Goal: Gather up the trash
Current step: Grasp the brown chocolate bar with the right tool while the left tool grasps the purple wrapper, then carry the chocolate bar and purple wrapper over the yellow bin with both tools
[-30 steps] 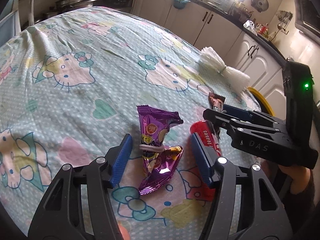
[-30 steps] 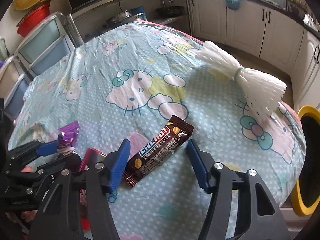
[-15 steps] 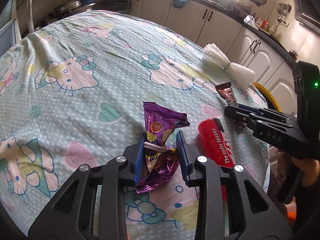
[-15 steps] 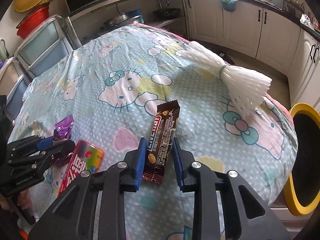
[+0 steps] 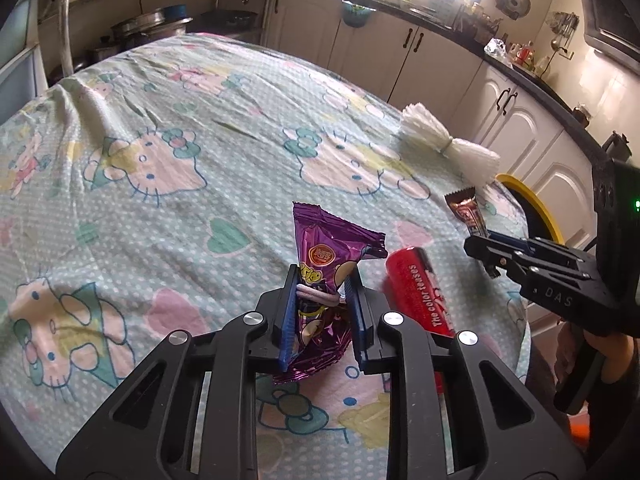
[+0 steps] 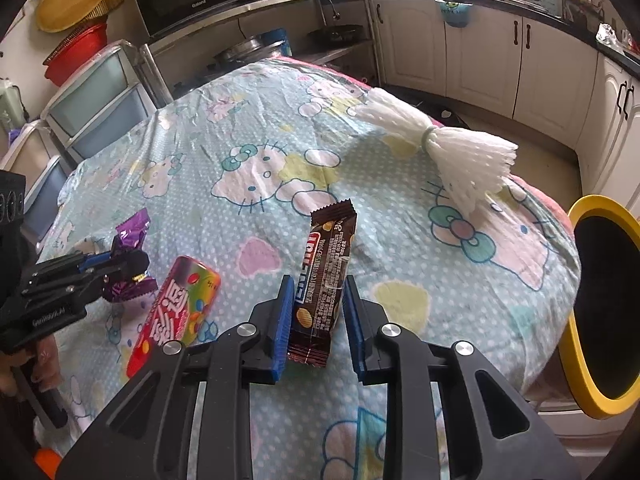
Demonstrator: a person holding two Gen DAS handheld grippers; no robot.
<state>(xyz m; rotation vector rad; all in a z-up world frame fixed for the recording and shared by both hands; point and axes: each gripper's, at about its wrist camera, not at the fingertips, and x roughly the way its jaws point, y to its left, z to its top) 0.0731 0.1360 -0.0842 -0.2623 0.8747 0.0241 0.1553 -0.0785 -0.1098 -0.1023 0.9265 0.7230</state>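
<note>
Fingers of the left gripper point(image 5: 322, 312) were seen closing on the purple snack wrapper point(image 5: 328, 280), the blue pads pressed to its crumpled waist, its long axis running away from the wrist. In the right wrist view, the right gripper point(image 6: 316, 316) was clamped on the lower half of the brown chocolate bar wrapper point(image 6: 326, 280), whose long axis likewise ran forward and stood up from the cloth. Between the two grippers, just beside the left one, the red candy tube point(image 5: 418, 294) was left lying on the patterned cloth of the counter point(image 5: 168, 168). Farther off, the white foam net point(image 6: 448, 152) was seen untouched. Beyond the counter edge on the right, the yellow-rimmed bin point(image 6: 580, 352) was judged nearer to the right gripper, so that wrapper would likely be carried there first.
</note>
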